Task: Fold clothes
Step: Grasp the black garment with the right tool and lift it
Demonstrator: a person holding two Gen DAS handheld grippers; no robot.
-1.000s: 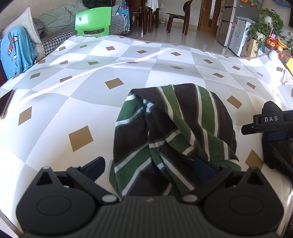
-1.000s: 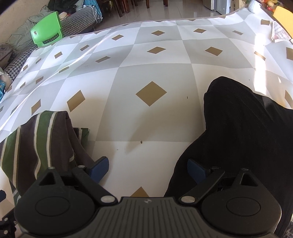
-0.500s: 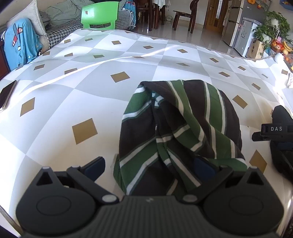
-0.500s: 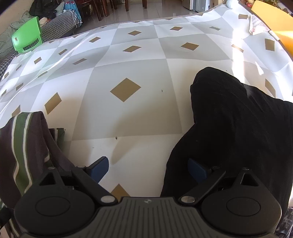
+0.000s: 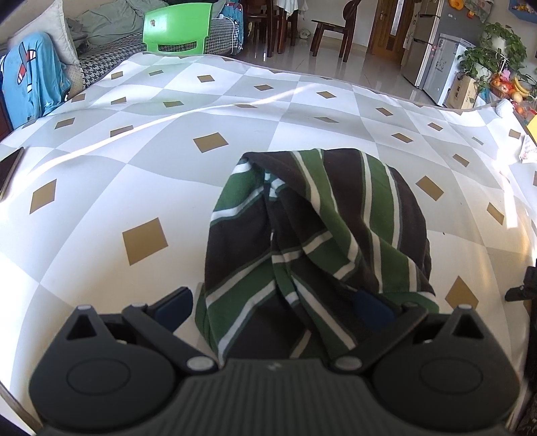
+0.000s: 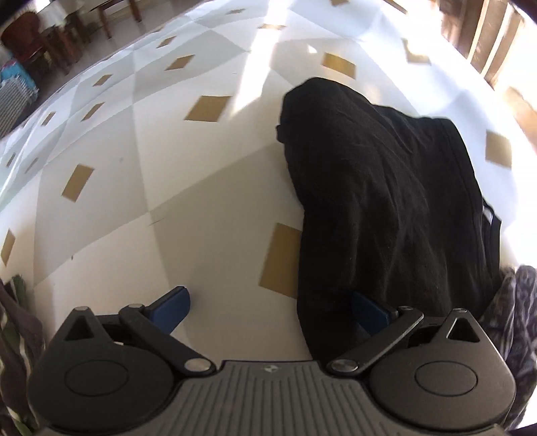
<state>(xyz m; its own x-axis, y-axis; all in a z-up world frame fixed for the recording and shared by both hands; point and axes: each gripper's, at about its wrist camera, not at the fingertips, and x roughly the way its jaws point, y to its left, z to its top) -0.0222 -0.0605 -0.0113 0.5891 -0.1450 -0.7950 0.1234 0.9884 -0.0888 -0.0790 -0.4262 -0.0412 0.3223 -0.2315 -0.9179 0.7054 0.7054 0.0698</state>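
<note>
A crumpled green, black and white striped shirt point(image 5: 312, 241) lies bunched on the table point(image 5: 144, 187), toward the near edge, on a cloth patterned with white and grey diamonds and small tan squares. The left gripper point(image 5: 272, 303) hangs over its near end with the jaws spread wide; the left finger sits above bare cloth beside the shirt, the right finger rests on or just over the striped fabric, and nothing is clamped between them. A black garment point(image 6: 379, 187) lies heaped further along the table toward its right edge. The right gripper point(image 6: 270, 303) is likewise wide open: its right finger is at the black garment's near edge, whether touching cannot be told, and its left finger is over the bare table. A green chair point(image 5: 176, 28) stands beyond the far edge, and a phone point(image 5: 10, 171) lies at the left edge.
</note>
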